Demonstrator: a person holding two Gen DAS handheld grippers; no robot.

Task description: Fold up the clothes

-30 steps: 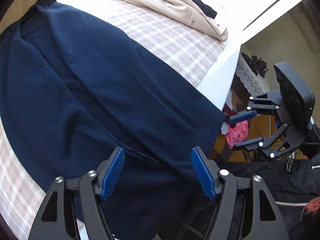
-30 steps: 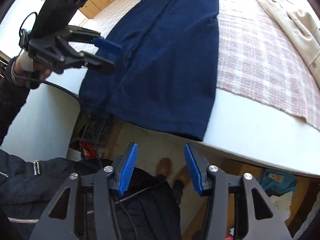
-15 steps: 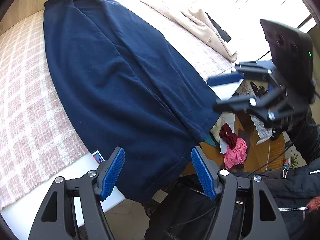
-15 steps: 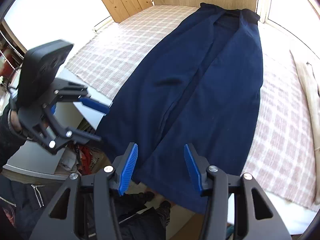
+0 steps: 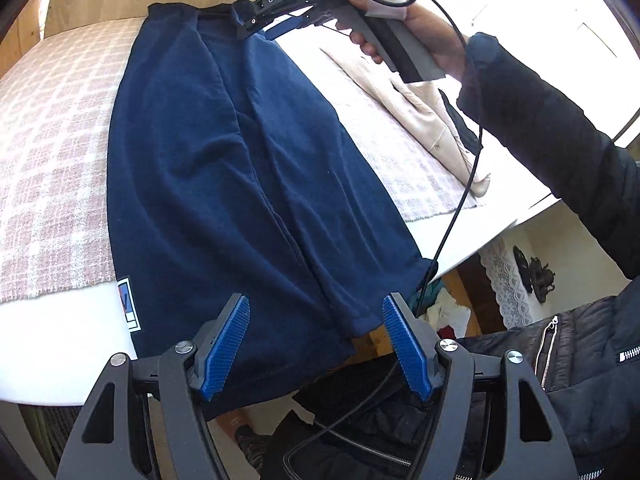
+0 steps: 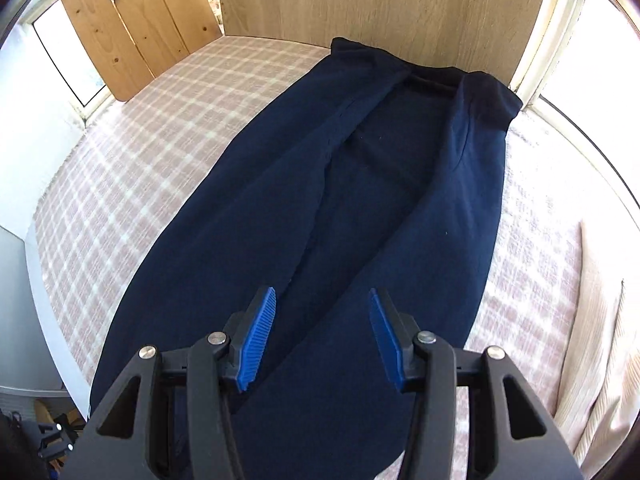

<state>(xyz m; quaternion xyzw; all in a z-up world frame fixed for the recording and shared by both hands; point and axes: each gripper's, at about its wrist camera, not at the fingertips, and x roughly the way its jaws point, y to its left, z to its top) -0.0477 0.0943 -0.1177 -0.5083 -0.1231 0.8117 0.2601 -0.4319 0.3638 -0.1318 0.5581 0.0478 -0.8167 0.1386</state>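
While a navy garment (image 5: pixel 240 184) is spread lengthwise on a bed, two hand-held grippers are seen above it. A pink-and-white checked blanket (image 5: pixel 52 152) is laid over the bed, and the garment is stretched across it from the wooden headboard (image 6: pixel 360 4) at the far end to the near edge, where its hem is draped over the white mattress side (image 5: pixel 60 340). The garment's two long halves are folded in toward the middle, so that a seam-like gap is left down its centre. A small white label (image 5: pixel 129 305) with red and blue marks is seen at the hem's left corner.

The left gripper (image 5: pixel 316 336) is held over the hanging hem with its blue pads (image 5: pixel 224 344) wide apart; nothing is gripped between them. The right gripper (image 6: pixel 322 334) is held over the middle of the garment, its pads parted to a moderate width, and nothing is held there either. From the left camera, the right gripper is seen near the garment's far end, carried by a hand (image 5: pixel 416 32) in a dark sleeve (image 5: pixel 560 140), with a black cable (image 5: pixel 456 208) trailing from it.

A cream garment (image 5: pixel 432 120) is laid along the bed's right edge, well apart from the navy one. Scattered clothes (image 5: pixel 440 308) are seen on the floor below the near edge.
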